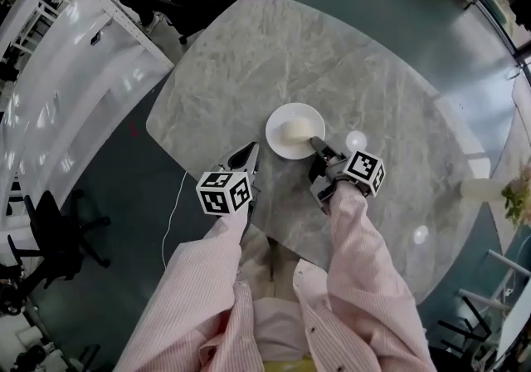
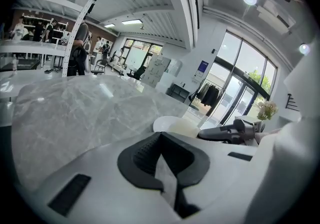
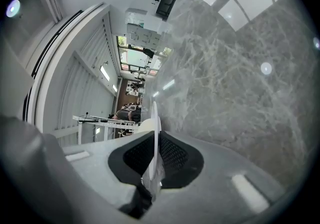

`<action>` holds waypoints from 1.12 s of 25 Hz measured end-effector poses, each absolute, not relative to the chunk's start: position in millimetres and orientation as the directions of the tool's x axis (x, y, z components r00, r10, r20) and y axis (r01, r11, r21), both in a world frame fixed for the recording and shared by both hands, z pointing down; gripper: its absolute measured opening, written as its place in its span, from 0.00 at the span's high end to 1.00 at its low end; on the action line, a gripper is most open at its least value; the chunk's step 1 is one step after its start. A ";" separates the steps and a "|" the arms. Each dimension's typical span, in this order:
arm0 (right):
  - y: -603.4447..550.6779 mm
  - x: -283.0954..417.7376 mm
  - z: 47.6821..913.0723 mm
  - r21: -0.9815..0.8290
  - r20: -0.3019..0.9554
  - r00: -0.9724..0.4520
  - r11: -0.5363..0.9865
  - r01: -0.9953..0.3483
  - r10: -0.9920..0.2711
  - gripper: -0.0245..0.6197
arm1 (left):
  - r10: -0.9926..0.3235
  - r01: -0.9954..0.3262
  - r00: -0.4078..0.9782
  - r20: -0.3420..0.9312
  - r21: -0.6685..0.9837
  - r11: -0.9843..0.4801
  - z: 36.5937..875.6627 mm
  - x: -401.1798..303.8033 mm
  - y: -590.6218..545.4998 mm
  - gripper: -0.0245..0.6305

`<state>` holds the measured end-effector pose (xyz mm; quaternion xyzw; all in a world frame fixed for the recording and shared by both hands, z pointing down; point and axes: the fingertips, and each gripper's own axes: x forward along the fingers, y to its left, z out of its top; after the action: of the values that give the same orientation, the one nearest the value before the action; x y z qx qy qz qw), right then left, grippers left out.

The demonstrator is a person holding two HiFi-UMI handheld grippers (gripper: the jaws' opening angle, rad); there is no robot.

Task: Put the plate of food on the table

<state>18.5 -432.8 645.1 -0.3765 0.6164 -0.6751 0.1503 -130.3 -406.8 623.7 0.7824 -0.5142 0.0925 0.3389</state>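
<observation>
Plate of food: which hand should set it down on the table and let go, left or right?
Right. The right gripper has its jaws pinched on the rim of the plate, so it alone can lower it onto the table and release it. The left gripper sits apart from the plate, jaws together on nothing.

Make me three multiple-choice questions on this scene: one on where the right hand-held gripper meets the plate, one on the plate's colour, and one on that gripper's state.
1. In the head view, where on the plate is the right hand-held gripper?
A) top edge
B) left edge
C) lower right edge

2. What colour is the plate?
A) blue
B) white
C) black

3. The right hand-held gripper is:
A) shut on the plate's rim
B) open, clear of the plate
C) shut with nothing in it

Answers:
1 C, its tips reach the rim there.
2 B, a white rim surrounds the pale food.
3 A, its own view shows the rim clamped between the pads.
</observation>
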 end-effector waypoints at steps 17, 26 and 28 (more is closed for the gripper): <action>-427.9 18.6 659.5 -0.901 0.424 -0.626 -0.235 -0.364 -0.655 0.93 | -0.729 -0.857 0.473 0.494 0.449 -0.252 626.6 -121.0 -405.9 0.97; -421.1 15.2 662.1 -0.804 0.542 -0.594 -0.161 -0.572 -0.594 0.91 | -0.727 -0.847 0.488 0.484 0.465 -0.259 621.7 -116.3 -400.5 0.97; -419.7 16.2 662.5 -0.764 0.576 -0.570 -0.136 -0.631 -0.586 0.89 | -0.726 -0.845 0.491 0.481 0.466 -0.263 619.5 -115.5 -400.0 0.97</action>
<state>16.2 -419.7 662.5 -0.4633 0.6570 -0.5945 -0.0189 -115.5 -400.0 619.5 0.7901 -0.4970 0.0854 0.3484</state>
